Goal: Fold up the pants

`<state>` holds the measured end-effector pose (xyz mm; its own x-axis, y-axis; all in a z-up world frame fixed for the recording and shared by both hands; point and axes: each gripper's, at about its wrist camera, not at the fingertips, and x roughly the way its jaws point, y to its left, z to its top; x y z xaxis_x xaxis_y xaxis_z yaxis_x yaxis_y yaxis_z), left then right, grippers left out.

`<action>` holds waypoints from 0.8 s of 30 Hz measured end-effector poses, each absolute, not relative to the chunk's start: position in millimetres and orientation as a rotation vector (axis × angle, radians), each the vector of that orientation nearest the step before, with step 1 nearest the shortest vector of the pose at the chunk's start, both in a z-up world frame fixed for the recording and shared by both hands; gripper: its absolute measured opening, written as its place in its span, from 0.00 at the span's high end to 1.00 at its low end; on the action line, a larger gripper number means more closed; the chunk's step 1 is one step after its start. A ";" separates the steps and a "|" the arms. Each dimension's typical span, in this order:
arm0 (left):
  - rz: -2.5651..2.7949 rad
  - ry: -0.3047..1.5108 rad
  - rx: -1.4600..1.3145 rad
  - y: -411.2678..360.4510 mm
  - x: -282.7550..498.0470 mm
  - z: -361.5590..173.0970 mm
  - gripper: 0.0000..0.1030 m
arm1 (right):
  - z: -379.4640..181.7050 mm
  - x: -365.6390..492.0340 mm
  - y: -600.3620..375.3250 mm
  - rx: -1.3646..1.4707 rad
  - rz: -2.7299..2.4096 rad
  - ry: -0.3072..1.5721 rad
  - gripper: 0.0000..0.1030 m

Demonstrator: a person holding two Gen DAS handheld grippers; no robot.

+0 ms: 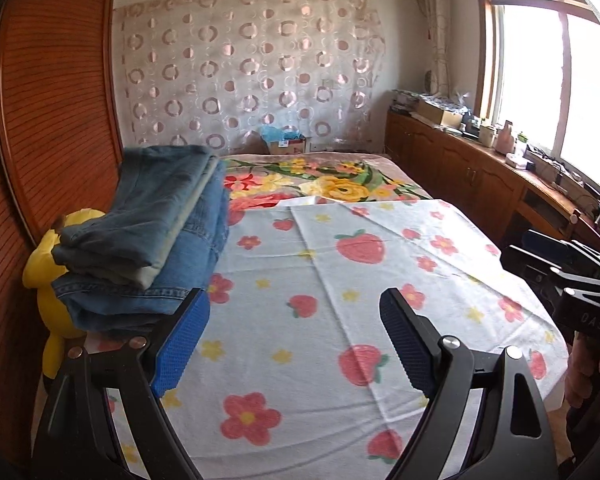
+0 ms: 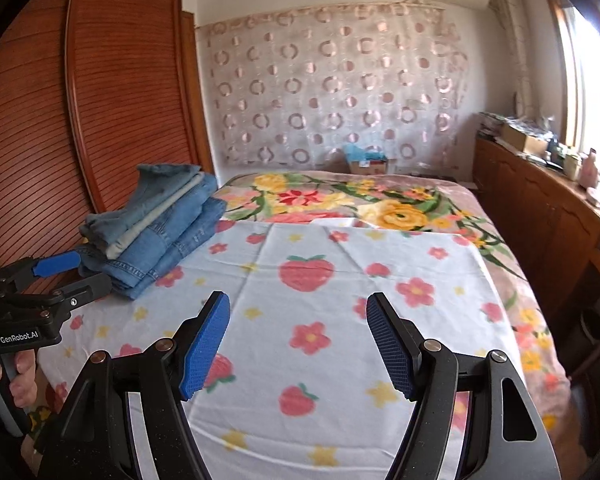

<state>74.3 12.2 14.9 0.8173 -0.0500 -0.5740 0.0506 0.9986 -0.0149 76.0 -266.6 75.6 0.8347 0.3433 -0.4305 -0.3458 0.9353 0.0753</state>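
Observation:
A stack of folded blue jeans (image 1: 152, 236) (image 2: 156, 232) lies at the left edge of the bed, on a white strawberry-print sheet (image 1: 340, 280) (image 2: 340, 288). No loose pants show on the sheet. My left gripper (image 1: 294, 340) is open over the sheet, its left pad (image 1: 180, 344) just below the stack and nothing between its fingers. In the right wrist view the left gripper (image 2: 92, 270) points at the foot of the stack, with a hand (image 2: 16, 376) on its grip. My right gripper (image 2: 298, 340) is open above the middle of the sheet and holds nothing. It also shows at the right edge of the left wrist view (image 1: 516, 244).
A yellow plush toy (image 1: 48, 272) sits beside the stack against a wooden headboard (image 1: 52, 120). A floral blanket (image 2: 340, 200) covers the far half of the bed. A cardboard box (image 2: 368, 164) stands at the far end. Cluttered wooden cabinets (image 2: 540, 208) run under the window on the right.

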 end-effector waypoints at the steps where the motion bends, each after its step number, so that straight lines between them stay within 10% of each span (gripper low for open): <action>1: -0.057 0.606 0.006 7.9 71.5 17.4 0.15 | 76.9 70.2 -267.3 -0.004 0.356 0.453 0.29; 24: -0.066 0.486 0.028 -16.3 24.8 69.9 0.15 | 76.4 4.8 -278.2 0.037 0.275 0.347 0.29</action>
<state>24.8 -16.3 69.9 0.8821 -0.0565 -0.4677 0.0700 0.9975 0.0116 4.8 -278.2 76.4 0.9039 0.2719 -0.3303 -0.2594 0.9623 0.0824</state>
